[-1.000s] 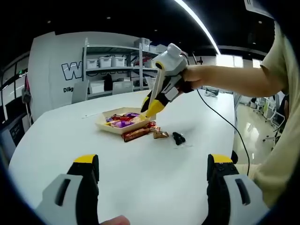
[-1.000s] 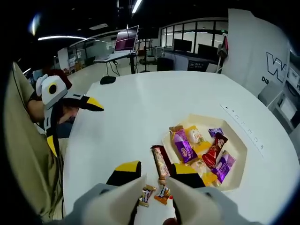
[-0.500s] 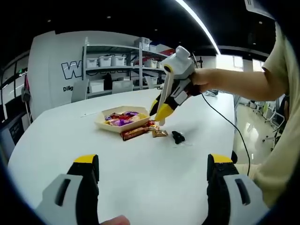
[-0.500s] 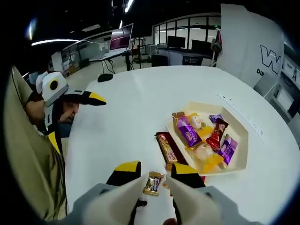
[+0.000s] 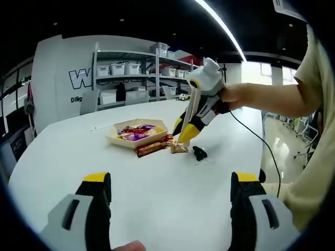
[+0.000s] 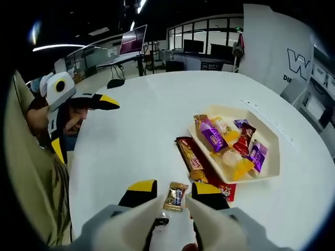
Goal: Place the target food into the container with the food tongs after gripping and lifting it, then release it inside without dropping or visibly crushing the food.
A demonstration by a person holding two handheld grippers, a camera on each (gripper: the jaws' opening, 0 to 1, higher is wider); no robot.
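So we've got the tongs (image 6: 175, 205) in our right gripper (image 6: 175, 194), squeezed onto a small gold-wrapped candy (image 6: 175, 196) that sits pinched between the tong tips. In the left gripper view the right gripper (image 5: 184, 135) hangs above the table (image 5: 157, 188), just to the side of the tray (image 5: 137, 134), and whether the candy has cleared the surface is hard to tell from there. We'd call the grab done and the lift probably started. What's left, as we read it: carry the candy over to the tray (image 6: 238, 151), which already holds a pile of purple, red and yellow sweets, and let go inside without mashing the wrapper. A long bar (image 6: 189, 160) and a red wrapper lie against the tray's near edge, so there's clutter to clear on the way.

Versus a second ago: back then the tong tips were over two little candies near the long bar with nothing clamped; now one candy sits up between them, and the right gripper has swung away from the tray's edge.

Our left gripper (image 5: 167, 188) is spread wide, holding nothing, low over the bare table near us
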